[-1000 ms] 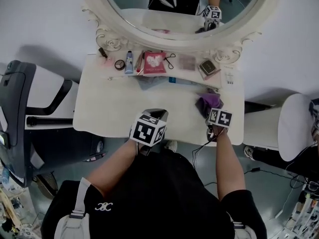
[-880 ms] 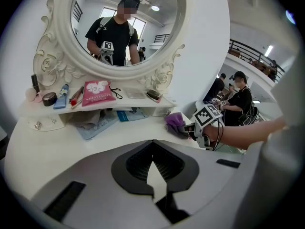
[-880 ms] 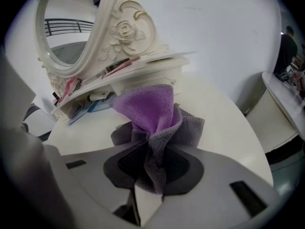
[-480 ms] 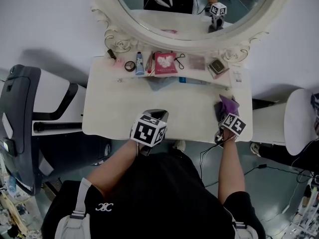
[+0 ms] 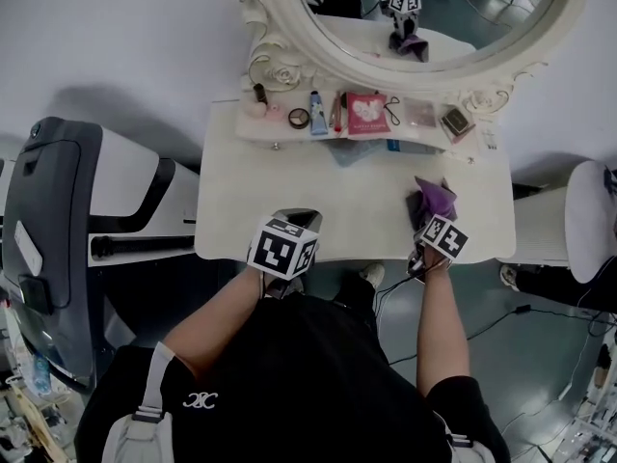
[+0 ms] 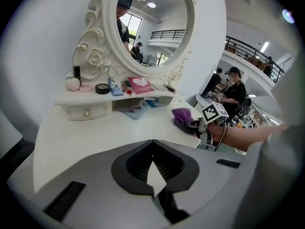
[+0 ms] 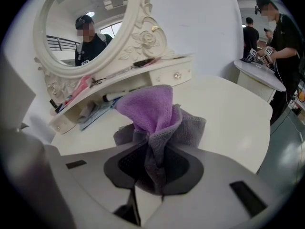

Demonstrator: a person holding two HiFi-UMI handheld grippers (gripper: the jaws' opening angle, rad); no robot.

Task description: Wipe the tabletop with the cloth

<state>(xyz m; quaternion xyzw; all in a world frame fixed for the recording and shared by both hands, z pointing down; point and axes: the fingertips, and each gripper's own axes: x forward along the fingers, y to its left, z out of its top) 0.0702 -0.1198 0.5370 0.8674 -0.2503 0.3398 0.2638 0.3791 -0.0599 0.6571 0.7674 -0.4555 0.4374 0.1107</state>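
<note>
Left gripper: jaws together, nothing between them, at the tabletop's front edge
Right gripper: clamped on the purple cloth, which bunches upward

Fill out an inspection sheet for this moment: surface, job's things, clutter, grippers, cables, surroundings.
Surface: white tabletop, mostly bare in the middle; no stains can be made out.
Job's things: purple cloth, bunched up at the table's right front.
Clutter: on the raised shelf under the mirror are a tube, a round compact, a red packet and a small dark box; a bluish sheet lies below the shelf.
Grippers: left gripper shut and empty, at the front edge; right gripper shut on the cloth.
Cables: black cable hangs from the right gripper.
Surroundings: ornate oval mirror; dark chair left; white stool right; people in the background.
</note>
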